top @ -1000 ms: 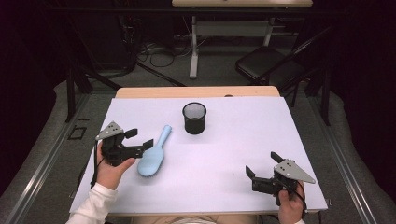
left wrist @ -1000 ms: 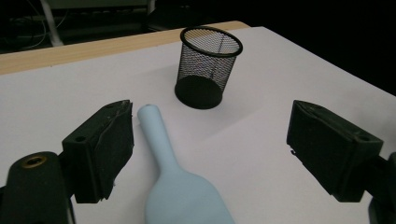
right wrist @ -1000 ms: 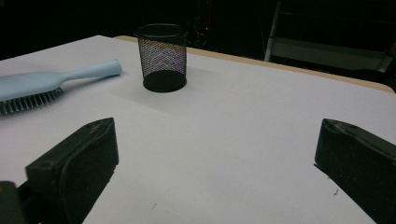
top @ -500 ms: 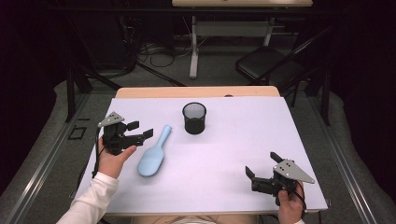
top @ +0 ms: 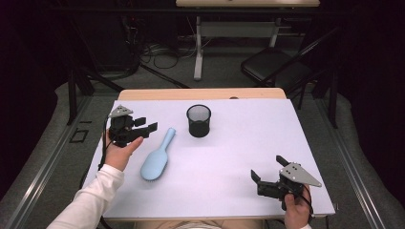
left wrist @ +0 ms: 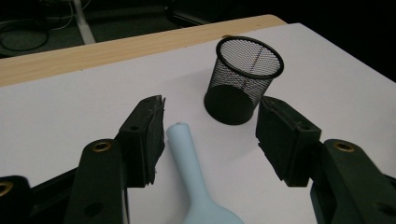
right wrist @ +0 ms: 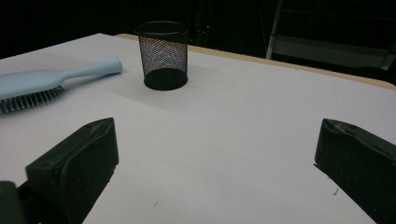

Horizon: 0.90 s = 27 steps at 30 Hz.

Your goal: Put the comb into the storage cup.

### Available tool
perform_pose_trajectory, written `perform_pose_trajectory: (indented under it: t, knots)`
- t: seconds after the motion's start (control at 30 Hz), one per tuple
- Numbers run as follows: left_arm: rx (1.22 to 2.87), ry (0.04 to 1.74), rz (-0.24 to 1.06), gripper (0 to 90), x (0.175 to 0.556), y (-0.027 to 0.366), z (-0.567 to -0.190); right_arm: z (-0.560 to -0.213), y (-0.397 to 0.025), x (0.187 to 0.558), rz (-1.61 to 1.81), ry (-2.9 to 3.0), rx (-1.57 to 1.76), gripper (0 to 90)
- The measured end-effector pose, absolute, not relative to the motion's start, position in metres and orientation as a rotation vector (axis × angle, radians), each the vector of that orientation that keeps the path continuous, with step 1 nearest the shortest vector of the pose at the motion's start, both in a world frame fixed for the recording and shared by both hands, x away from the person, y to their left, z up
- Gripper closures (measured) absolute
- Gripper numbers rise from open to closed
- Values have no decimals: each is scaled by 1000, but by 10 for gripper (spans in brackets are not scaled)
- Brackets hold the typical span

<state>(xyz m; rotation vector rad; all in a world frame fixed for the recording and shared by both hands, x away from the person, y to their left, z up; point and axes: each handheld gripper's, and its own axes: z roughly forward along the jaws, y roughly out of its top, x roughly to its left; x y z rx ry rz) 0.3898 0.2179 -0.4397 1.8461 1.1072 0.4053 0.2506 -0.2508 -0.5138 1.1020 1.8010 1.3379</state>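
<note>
A light blue hairbrush lies bristles-down on the white table cover, its handle pointing toward a black mesh cup. My left gripper hovers open just left of the handle tip; in the left gripper view the handle lies between the spread jaws, untouched, with the mesh cup beyond. My right gripper is open near the front right of the table, holding nothing. From the right gripper view the hairbrush and the cup stand far ahead.
The white cover spans a wooden table. Behind the table stand a desk frame and a dark chair on the floor.
My left gripper has moved away from me and slightly right, from beside the brush head up to the handle tip. The right gripper and brush stayed put.
</note>
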Motion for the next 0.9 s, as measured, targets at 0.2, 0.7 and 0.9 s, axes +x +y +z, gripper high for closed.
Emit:
perform_pose_trajectory:
  t: [0.2, 0.7, 0.9]
  knots:
    - [1833, 1146, 421, 478, 400, 219, -439, -514, -251, 251, 1336, 1802, 1101, 0]
    - [1847, 1227, 449, 559, 420, 210, -446, -515, -251, 252, 1335, 1809, 1109, 0]
    - [1872, 1222, 440, 630, 425, 203, -451, -515, -252, 252, 1335, 1811, 1110, 0]
